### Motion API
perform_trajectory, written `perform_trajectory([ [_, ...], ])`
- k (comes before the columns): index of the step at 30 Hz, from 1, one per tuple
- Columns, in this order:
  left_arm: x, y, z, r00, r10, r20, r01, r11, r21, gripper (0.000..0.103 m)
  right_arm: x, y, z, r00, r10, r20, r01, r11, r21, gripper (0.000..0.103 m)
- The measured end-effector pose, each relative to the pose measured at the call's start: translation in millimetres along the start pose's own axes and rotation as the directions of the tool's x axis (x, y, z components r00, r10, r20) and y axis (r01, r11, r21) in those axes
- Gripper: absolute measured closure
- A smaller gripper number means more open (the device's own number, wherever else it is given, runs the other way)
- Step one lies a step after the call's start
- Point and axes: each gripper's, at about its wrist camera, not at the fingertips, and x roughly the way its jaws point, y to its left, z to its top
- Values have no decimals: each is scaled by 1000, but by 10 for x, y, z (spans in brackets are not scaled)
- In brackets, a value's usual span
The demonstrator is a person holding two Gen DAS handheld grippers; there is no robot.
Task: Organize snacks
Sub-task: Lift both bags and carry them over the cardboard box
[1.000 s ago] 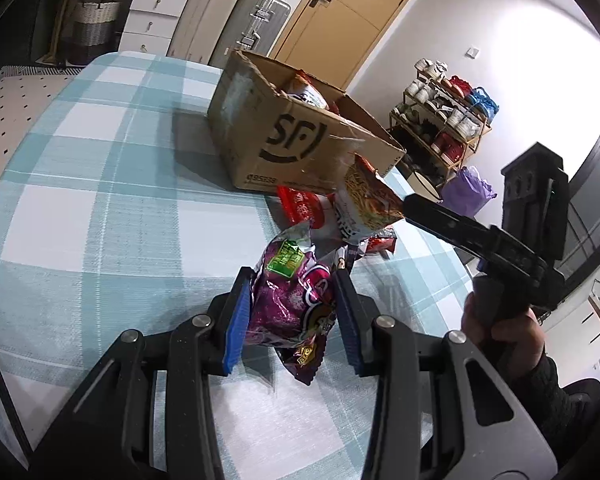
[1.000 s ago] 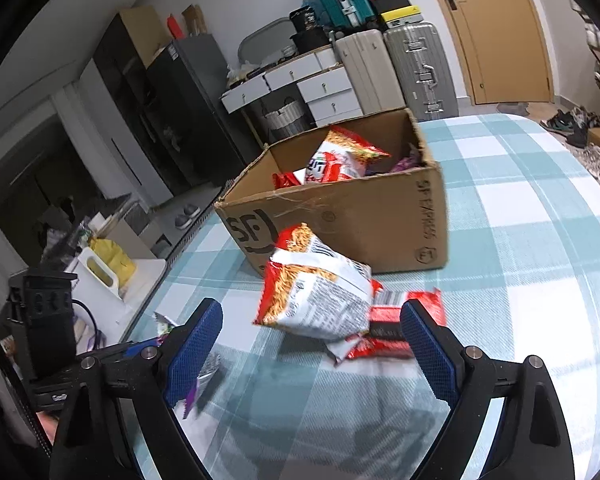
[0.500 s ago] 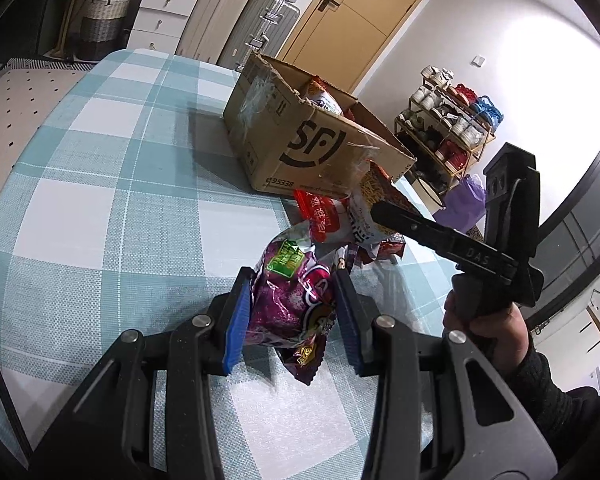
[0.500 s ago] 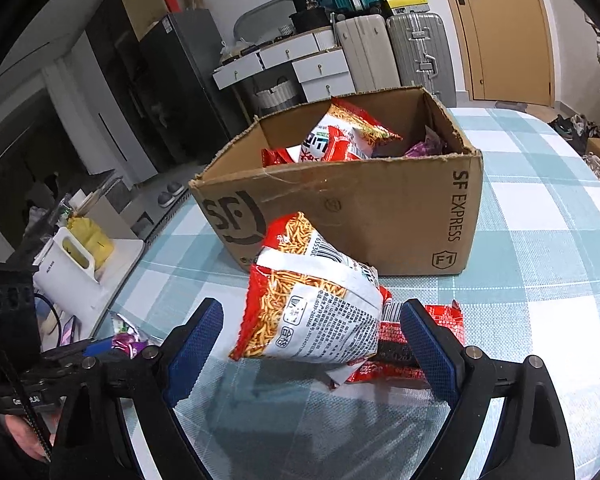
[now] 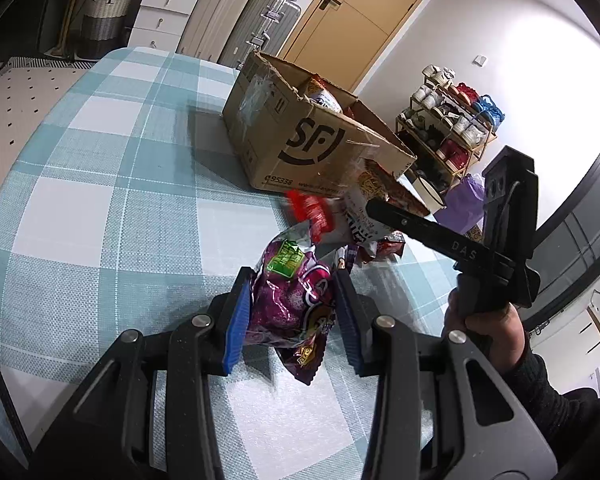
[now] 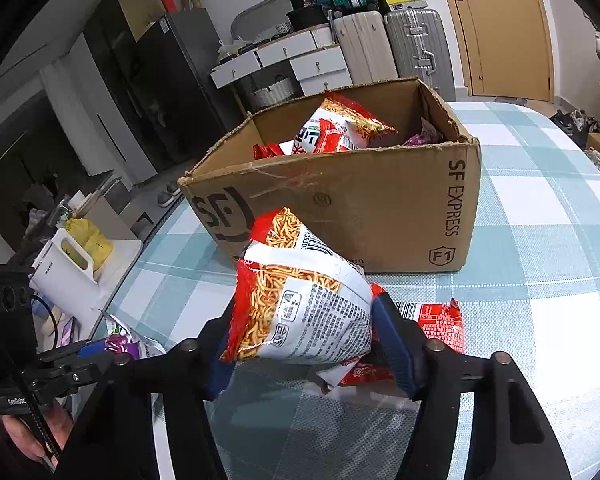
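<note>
Left gripper (image 5: 292, 316) fingers pinch purple snack bag (image 5: 290, 308) above checked surface (image 5: 100, 200). Right gripper (image 6: 306, 344) fingers, just closing, clamp noodle snack bag (image 6: 300, 304) before cardboard box (image 6: 360, 208).

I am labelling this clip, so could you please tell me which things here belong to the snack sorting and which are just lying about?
Part of the job:
- cardboard box
- noodle snack bag
- purple snack bag
- red packet
- left gripper, right gripper

Just lying about:
- suitcases
- shoe rack
- white jug
</note>
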Motion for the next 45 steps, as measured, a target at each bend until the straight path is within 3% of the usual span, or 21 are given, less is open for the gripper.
perform_trajectory([
  [2, -12, -12, -11, 1000, 3, 1, -3, 1000, 1, 66, -34, -5, -5, 1000, 18, 13, -18, 1000, 0, 67],
  [5, -15, -52, -14, 1000, 6, 2, -6, 1000, 4, 66, -31, -48, -22, 999, 49, 0, -49, 999, 19, 74],
  [27, -79, -473, 209, 1000, 9, 24, -11, 997, 75, 66, -634, -191, -137, 984, 135, 112, -145, 987, 77, 75],
  [45, -179, -874, 1015, 996, -3, 90, -11, 989, 147, 66, -1161, -95, 267, 964, 175, 202, -181, 983, 14, 75],
])
